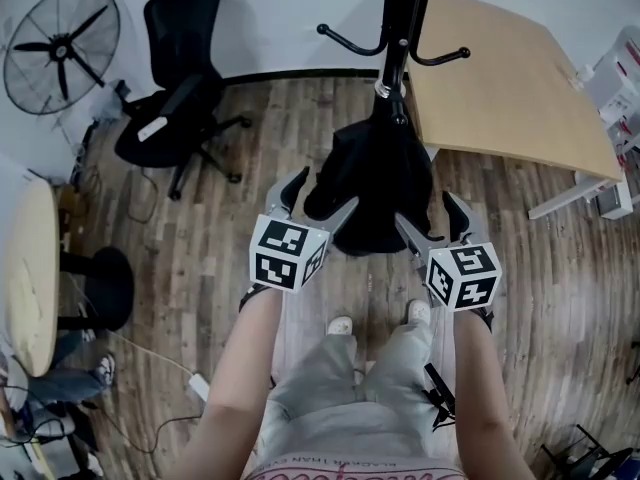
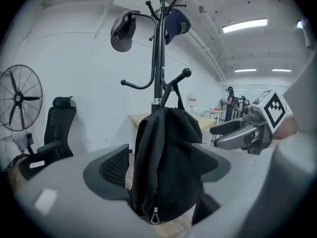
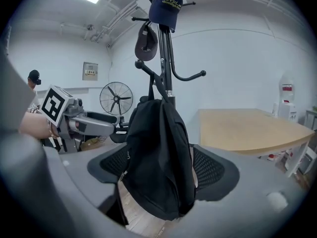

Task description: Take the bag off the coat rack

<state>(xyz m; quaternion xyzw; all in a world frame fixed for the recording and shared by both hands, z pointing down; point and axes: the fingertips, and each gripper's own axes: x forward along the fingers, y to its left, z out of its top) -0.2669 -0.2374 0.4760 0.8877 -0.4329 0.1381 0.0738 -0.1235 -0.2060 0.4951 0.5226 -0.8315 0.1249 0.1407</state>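
Observation:
A black bag hangs by its strap from a hook of the black coat rack. My left gripper is at the bag's lower left and my right gripper at its lower right. In the left gripper view the bag hangs between the open jaws of the left gripper, with a thin gap at the left pad. In the right gripper view the bag likewise fills the space in the right gripper, a sliver of gap showing at the right pad. Neither pair of pads squeezes the fabric.
Two caps hang higher on the rack. A wooden table stands right behind it, a black office chair and a fan at the back left. A round table and stool are at the left.

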